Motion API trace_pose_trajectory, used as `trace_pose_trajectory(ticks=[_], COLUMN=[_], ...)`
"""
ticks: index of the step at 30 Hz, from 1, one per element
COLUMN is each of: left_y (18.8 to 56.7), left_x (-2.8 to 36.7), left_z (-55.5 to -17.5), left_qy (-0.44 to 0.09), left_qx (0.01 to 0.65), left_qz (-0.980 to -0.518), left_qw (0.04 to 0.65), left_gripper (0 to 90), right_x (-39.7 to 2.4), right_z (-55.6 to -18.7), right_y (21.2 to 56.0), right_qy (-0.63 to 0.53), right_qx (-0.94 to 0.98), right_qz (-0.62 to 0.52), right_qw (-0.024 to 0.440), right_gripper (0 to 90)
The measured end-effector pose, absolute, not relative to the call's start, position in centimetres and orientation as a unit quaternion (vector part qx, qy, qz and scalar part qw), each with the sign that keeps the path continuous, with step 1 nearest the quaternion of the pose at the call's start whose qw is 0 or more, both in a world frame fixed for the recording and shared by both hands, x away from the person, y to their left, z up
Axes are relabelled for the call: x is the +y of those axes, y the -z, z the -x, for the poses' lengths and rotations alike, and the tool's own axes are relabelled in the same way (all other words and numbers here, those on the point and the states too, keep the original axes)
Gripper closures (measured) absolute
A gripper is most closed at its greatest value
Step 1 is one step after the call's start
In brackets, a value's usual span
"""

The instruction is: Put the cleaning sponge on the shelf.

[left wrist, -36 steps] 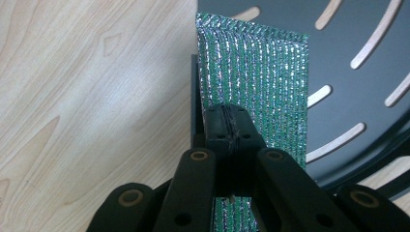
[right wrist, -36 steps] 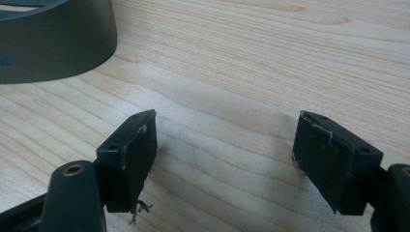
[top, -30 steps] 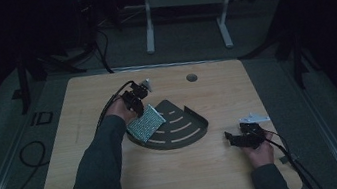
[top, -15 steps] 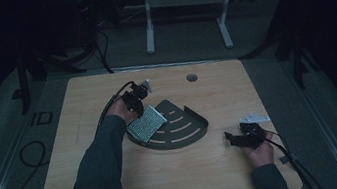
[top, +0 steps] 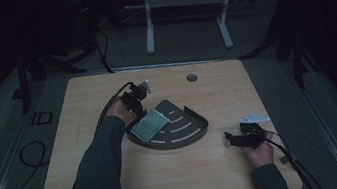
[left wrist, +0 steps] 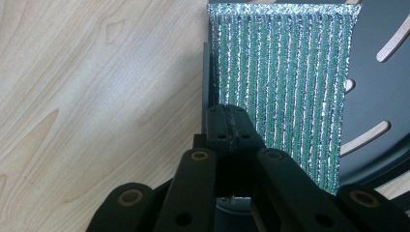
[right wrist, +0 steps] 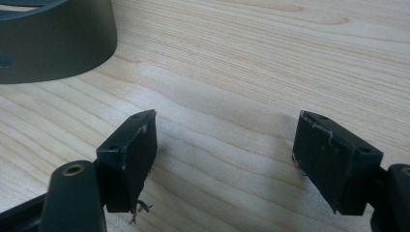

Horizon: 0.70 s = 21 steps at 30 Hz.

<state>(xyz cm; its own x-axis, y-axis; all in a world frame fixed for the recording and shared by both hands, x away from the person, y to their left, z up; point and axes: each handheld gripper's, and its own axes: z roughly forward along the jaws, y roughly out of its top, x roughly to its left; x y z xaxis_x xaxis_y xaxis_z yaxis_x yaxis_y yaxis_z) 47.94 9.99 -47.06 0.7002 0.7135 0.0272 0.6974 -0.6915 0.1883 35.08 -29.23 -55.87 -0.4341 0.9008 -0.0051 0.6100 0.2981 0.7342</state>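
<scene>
Roughly at the centre of the high view, a green and silver scouring cloth lies in a dark, fan-shaped tray that rests on the pale wooden desk. The cloth is a rectangle, and in that view its long axis runs on a slant, from the lower left of the tray toward the upper right, with its stripes following the same line. It covers the tray's left part, where the straight wall stands, and one short end reaches that left edge. The left tool sits just above and left of the cloth in the high view, the person's sleeve coming up to it from the bottom of the frame. In the left gripper view the cloth fills the upper middle, its stripes running from bottom to top of the frame, and the left tool has its black jaws pressed tight together over the cloth's near edge, so it grips the cloth there. The tray's slotted floor shows at the right of that frame. The right tool lies low on the desk at the lower right of the high view, well apart from the tray. In the right gripper view its jaws stand wide apart around bare wood, gripping nothing, with the tray's curved wall at the upper left.
</scene>
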Motion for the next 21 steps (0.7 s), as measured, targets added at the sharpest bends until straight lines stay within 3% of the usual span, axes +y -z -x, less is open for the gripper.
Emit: trace_pose_trajectory(ticks=[10, 21], left_y=[45.5, 43.6], left_x=[11.4, 15.1], left_z=[-47.5, -45.8], left_qy=[-0.05, -0.068], left_qx=[0.387, 0.406], left_qz=[-0.912, -0.884], left_qw=[0.13, 0.223], left_gripper=[79.3, 68.6], right_x=[-29.2, -29.2], right_z=[-35.1, -35.1], right_y=[55.9, 55.9], right_qy=[-0.338, -0.338], right_qx=[0.776, 0.776], right_qz=[-0.486, -0.486], right_qw=[0.215, 0.215], right_gripper=[23.3, 23.3])
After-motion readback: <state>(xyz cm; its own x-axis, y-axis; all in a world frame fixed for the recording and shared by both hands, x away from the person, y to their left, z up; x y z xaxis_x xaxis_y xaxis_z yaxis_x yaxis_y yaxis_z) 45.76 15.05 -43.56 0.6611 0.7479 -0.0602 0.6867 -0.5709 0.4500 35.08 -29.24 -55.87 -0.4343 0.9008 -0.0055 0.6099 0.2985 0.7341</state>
